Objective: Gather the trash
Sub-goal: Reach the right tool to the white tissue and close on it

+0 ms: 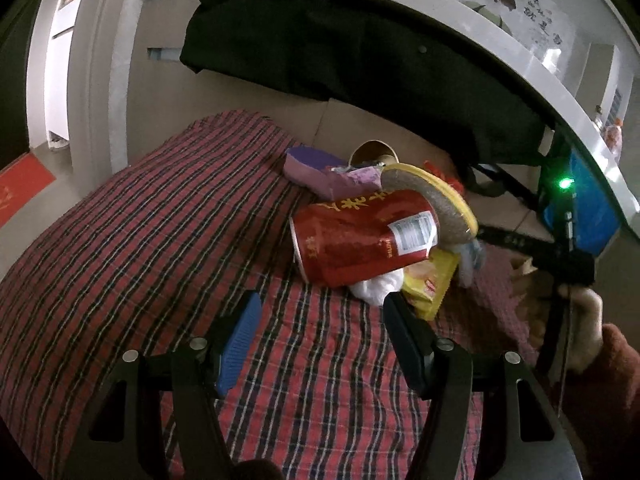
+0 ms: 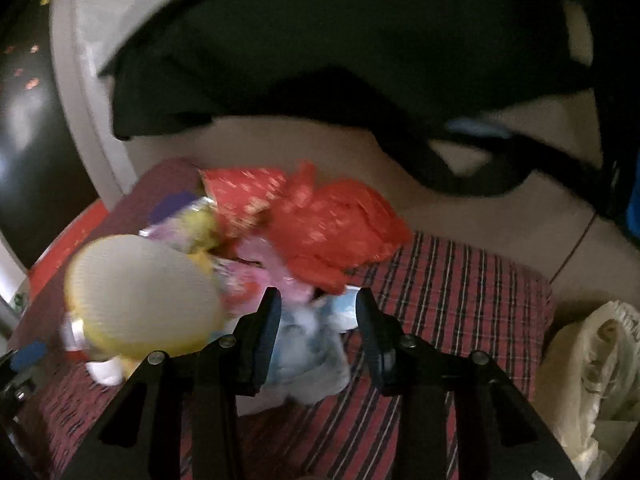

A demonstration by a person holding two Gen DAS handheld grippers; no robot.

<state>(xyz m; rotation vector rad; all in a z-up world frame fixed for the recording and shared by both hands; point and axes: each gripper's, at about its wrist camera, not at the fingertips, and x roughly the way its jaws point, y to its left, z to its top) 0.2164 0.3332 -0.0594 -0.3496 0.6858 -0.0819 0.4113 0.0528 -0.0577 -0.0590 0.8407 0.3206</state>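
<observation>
A pile of trash lies on a red plaid cloth [image 1: 160,240]. In the left wrist view it holds a crushed red can [image 1: 360,236], a yellow-rimmed round lid [image 1: 432,200], a purple wrapper [image 1: 320,168], a brown paper cup [image 1: 372,152], a white tissue [image 1: 376,288] and a yellow packet [image 1: 432,284]. My left gripper [image 1: 320,316] is open, just short of the can and tissue. In the blurred right wrist view my right gripper [image 2: 318,312] is open around a pale blue crumpled wad [image 2: 308,352], beside the lid [image 2: 140,296] and a red plastic bag [image 2: 332,224].
A black garment [image 1: 360,48] hangs from a white ledge behind the pile. A whitish plastic bag [image 2: 592,376] sits on the floor at the right. A blue object [image 1: 580,208] and a beige tiled floor lie beyond the cloth's far edge.
</observation>
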